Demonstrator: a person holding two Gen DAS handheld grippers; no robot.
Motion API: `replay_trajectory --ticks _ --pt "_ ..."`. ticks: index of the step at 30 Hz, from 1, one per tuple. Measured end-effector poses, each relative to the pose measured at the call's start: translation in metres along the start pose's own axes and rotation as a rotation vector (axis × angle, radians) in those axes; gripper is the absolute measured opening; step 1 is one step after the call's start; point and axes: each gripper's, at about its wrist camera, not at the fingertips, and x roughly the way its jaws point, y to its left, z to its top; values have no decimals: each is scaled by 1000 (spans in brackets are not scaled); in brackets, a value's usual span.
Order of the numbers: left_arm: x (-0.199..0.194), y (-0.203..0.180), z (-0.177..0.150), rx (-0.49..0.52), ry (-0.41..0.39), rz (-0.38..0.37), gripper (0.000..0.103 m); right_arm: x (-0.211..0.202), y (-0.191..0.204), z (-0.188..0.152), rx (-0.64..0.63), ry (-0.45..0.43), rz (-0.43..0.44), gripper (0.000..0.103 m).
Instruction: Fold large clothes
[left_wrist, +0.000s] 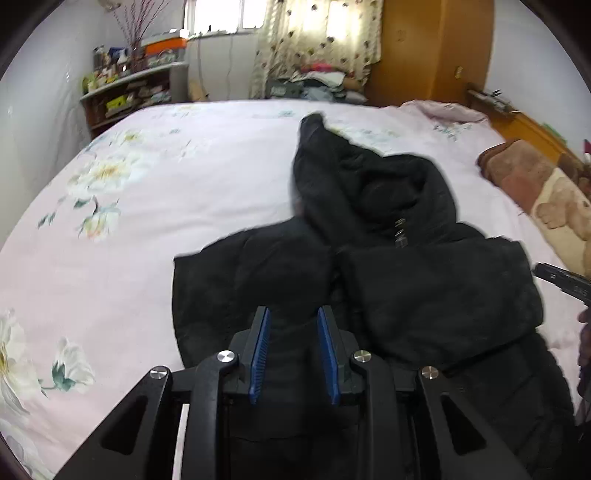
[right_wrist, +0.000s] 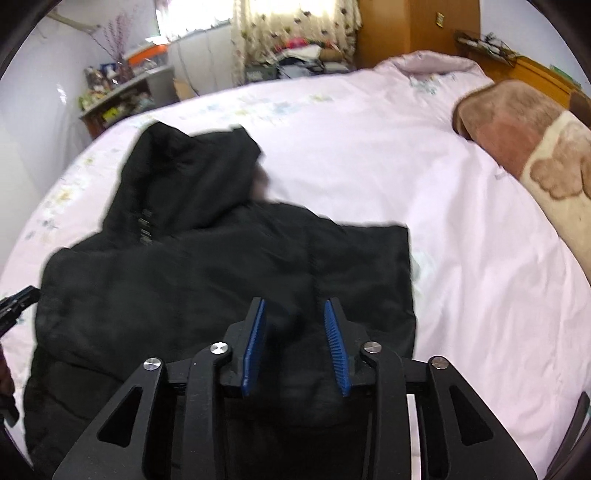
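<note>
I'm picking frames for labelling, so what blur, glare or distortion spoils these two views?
Left wrist view: the window is blown out, the black coat has smeared edges and little fold detail, and the bed bows from fisheye. Right wrist view: the curtain glares, the coat's hood is motion-blurred, and dark corners vignette.

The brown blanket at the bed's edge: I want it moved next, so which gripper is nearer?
Right. The right gripper is over the black jacket's blanket-side half; the left gripper is farther from the brown blanket.
</note>
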Motion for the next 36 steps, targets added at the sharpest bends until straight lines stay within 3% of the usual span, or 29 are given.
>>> replay_trajectory --ticks 2,7,15,27,29,31,36 --pt "-7 -5 8 6 -15 -23 42 -6 9 7 -10 -17 25 36" --pt "-7 -17 31 23 -36 -42 54 -5 27 30 -11 -32 87 37" --pt "35 -29 82 44 -4 -28 55 28 45 75 -54 -17 133 38" --pt "140 -7 148 -56 89 -12 56 109 42 147 11 30 179 45" --pt "155 -5 150 -70 100 -28 51 124 42 155 20 44 174 45" --pt "167 -6 152 -64 105 -40 33 140 44 162 25 60 164 45" --pt "183 -10 150 -58 122 -60 10 168 50 172 23 107 143 45"
